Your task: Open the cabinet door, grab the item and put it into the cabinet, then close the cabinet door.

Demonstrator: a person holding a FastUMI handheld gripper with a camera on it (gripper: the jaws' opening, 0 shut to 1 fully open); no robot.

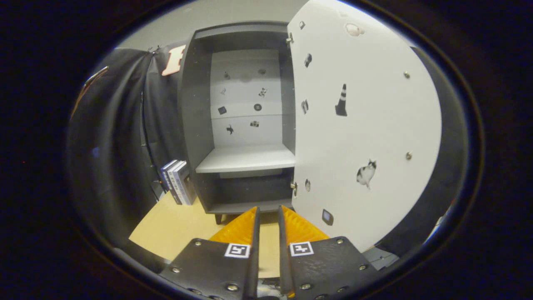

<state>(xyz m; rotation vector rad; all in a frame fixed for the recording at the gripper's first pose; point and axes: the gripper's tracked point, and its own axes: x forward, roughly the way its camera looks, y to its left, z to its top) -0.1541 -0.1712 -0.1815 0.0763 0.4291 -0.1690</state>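
A dark grey cabinet (195, 125) stands on the table straight ahead of the fingers. Its white door (374, 125), dotted with small stickers, is swung wide open to the right. Inside, the pale shelf (245, 158) is bare and the back panel (245, 96) carries small stickers; a lower compartment sits under the shelf. My gripper (268, 210) hovers low in front of the cabinet's base, its fingers drawn close together with only a thin gap and nothing held between them. The item to be stored cannot be made out.
The cabinet rests on a light wooden table (175, 229). A few upright books (177, 181) lean against the cabinet's left side. Black cloth hangs to the left. The open door's lower edge reaches close to the right finger.
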